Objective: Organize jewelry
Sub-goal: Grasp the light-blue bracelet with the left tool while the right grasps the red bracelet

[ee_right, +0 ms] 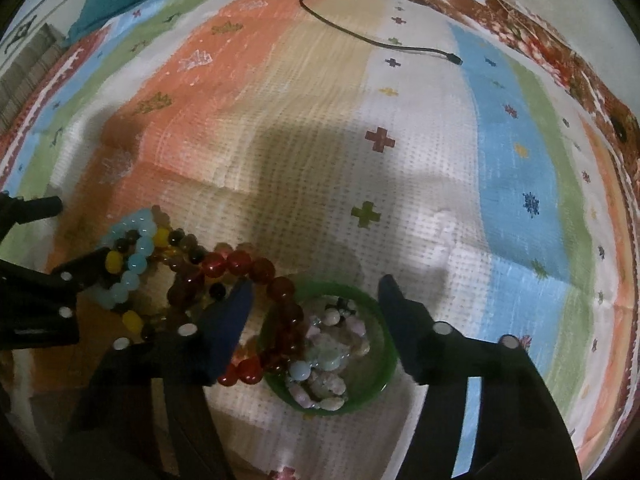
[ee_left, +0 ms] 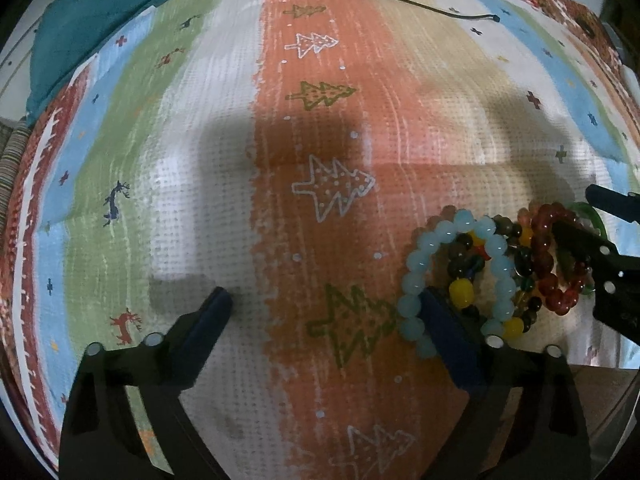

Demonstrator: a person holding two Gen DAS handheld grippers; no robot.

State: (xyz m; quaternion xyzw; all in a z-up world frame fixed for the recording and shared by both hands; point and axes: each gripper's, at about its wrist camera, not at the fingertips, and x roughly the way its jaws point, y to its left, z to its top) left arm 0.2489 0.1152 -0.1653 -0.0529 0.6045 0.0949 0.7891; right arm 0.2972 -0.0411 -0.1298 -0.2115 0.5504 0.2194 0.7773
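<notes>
Where both grippers gape unclenched, green bangle (ee_right: pixel 360 292) between right gripper (ee_right: pixel 314 286) fingers.

Open cloth (ee_left: pixel 224 184) lies ahead of the left tool (ee_left: pixel 324 304); bracelet pile (ee_left: pixel 496 264) blocks its right side, green bangle (ee_right: pixel 384 368) sits beside it, black cable (ee_right: pixel 360 36) lies far off

No readable text, label, brand or number anywhere — only woven motifs on the cloth (ee_left: pixel 224 168).
</notes>
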